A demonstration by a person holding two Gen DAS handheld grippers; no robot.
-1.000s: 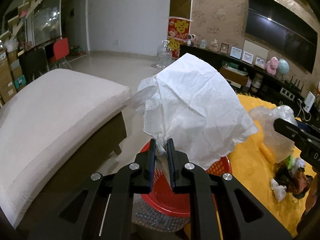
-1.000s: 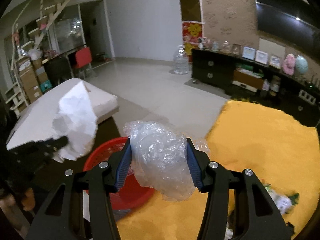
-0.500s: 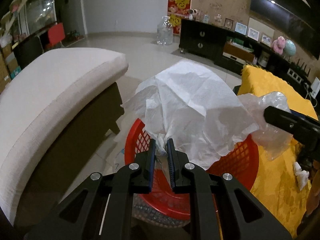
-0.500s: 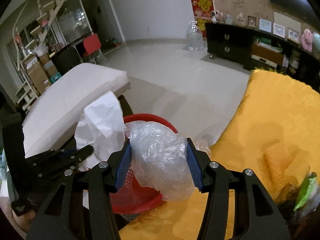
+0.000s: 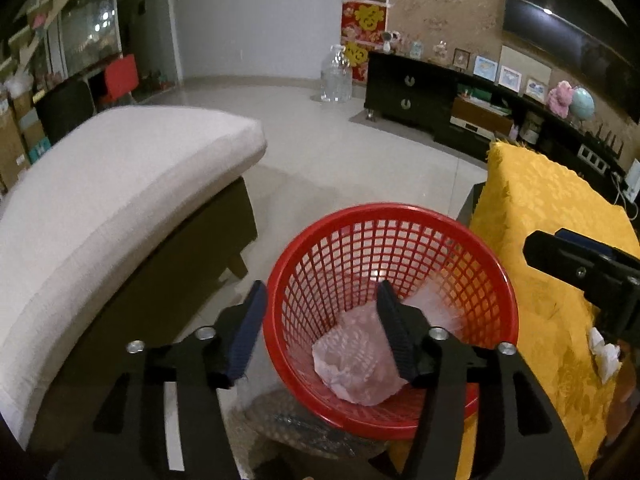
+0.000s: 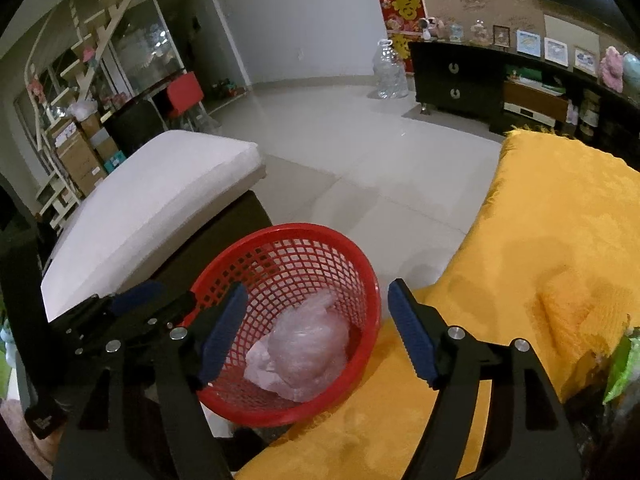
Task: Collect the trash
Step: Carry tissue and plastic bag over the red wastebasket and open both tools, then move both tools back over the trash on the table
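Observation:
A red mesh basket (image 5: 440, 232) stands at the edge of the yellow cloth; it also shows in the right wrist view (image 6: 320, 240). Inside it lie crumpled white paper and a clear plastic bag (image 5: 352, 364), seen in the right wrist view as one pale heap (image 6: 304, 352). My left gripper (image 5: 320, 320) is open and empty just above the basket's near rim. My right gripper (image 6: 316, 320) is open and empty above the basket. A small white scrap (image 5: 604, 356) lies on the cloth at the right.
A cream-cushioned bench (image 5: 100, 200) stands left of the basket. A yellow cloth (image 6: 560, 240) covers the surface at the right, with green trash (image 6: 624, 364) at its right edge. Tiled floor, a dark TV cabinet (image 5: 420, 96) and a water jug (image 5: 336, 76) lie beyond.
Both grippers opened over the basket. The white paper dropped from the left one and the plastic bag from the right one into the basket.

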